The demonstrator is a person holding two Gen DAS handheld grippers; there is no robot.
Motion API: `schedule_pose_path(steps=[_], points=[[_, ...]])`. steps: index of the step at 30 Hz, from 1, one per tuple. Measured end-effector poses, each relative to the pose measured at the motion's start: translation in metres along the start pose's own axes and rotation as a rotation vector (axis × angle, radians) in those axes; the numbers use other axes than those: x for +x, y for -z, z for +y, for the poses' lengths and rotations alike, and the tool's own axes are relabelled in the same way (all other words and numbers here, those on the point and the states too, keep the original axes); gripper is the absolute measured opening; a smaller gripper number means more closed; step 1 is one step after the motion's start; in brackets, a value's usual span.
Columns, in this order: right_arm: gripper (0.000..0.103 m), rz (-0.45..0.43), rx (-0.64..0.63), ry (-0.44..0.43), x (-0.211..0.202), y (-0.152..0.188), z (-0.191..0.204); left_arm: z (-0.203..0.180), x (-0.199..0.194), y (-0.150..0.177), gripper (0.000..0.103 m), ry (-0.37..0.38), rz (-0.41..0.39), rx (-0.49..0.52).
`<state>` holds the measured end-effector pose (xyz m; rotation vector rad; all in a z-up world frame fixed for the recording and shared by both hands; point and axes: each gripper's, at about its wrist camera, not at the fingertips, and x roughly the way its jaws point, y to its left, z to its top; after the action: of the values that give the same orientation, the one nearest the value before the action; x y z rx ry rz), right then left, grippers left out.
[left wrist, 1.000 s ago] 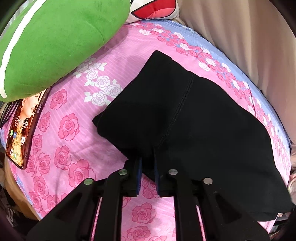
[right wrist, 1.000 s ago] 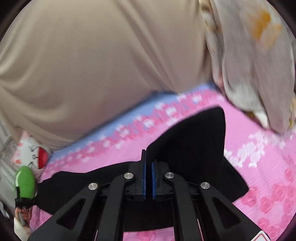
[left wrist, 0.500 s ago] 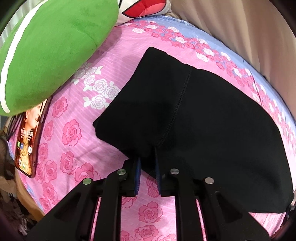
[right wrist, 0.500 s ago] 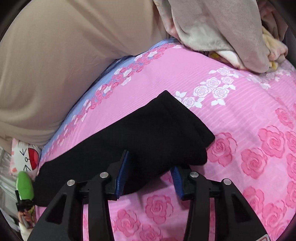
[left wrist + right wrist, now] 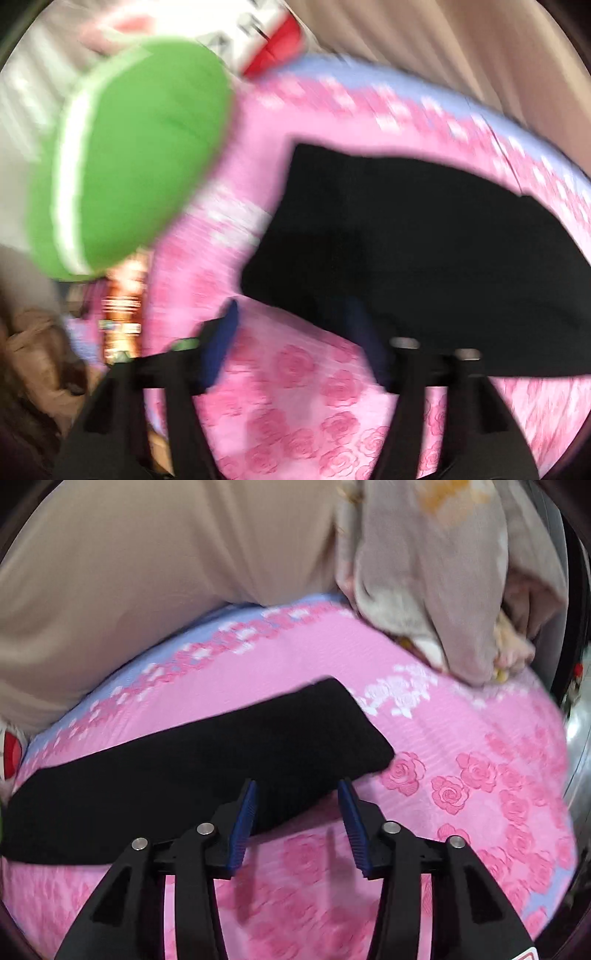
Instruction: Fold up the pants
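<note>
The black pants (image 5: pixel 424 236) lie folded flat on the pink rose-print bedsheet (image 5: pixel 295 387). In the left wrist view my left gripper (image 5: pixel 291 321) is open and empty, just off the near edge of the pants; the view is blurred. In the right wrist view the pants (image 5: pixel 207 771) stretch from the left to a folded end at the middle. My right gripper (image 5: pixel 297 797) is open and empty, its blue pads at the near edge of the pants, holding nothing.
A green plush cushion (image 5: pixel 129 155) and a white and red plush toy (image 5: pixel 266 40) lie at the left. A phone (image 5: pixel 123 314) lies by the bed edge. A beige curtain (image 5: pixel 147 572) hangs behind; a heap of grey bedding (image 5: pixel 443 572) sits at the right.
Both grippers have let go of the pants and opened. The pants now lie flat on the sheet. Both grippers have drawn back; the left one is moving fast.
</note>
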<state>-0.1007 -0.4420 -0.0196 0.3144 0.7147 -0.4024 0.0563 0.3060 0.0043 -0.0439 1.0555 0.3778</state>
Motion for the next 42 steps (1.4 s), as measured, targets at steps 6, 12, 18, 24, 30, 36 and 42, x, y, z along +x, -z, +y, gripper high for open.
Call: schedule_pose_path(steps=[6, 12, 18, 24, 30, 36, 42], points=[[0.046, 0.030, -0.227, -0.401, -0.017, -0.020, 0.139, -0.040, -0.052, 0.002, 0.067, 0.217, -0.126, 0.035], [0.046, 0.253, -0.411, -0.743, 0.059, -0.025, 0.351, -0.118, 0.006, 0.039, 0.063, 0.323, 0.041, 0.197], [0.045, 0.357, -0.535, -0.683, 0.129, -0.019, 0.479, -0.114, 0.020, 0.063, 0.062, 0.314, 0.004, 0.254], [0.010, 0.413, -0.677, -0.607, 0.172, 0.017, 0.533, -0.109, 0.018, 0.075, 0.063, 0.334, -0.043, 0.265], [0.006, 0.347, -0.648, -0.541, 0.191, 0.002, 0.548, -0.112, 0.021, 0.079, 0.064, 0.336, -0.052, 0.261], [0.007, 0.233, -0.605, -0.621, 0.126, -0.001, 0.485, -0.115, 0.019, 0.080, 0.067, 0.321, -0.066, 0.253], [0.008, 0.234, -0.565, -0.510, 0.130, 0.011, 0.433, -0.134, -0.010, 0.085, 0.069, 0.214, -0.128, 0.245]])
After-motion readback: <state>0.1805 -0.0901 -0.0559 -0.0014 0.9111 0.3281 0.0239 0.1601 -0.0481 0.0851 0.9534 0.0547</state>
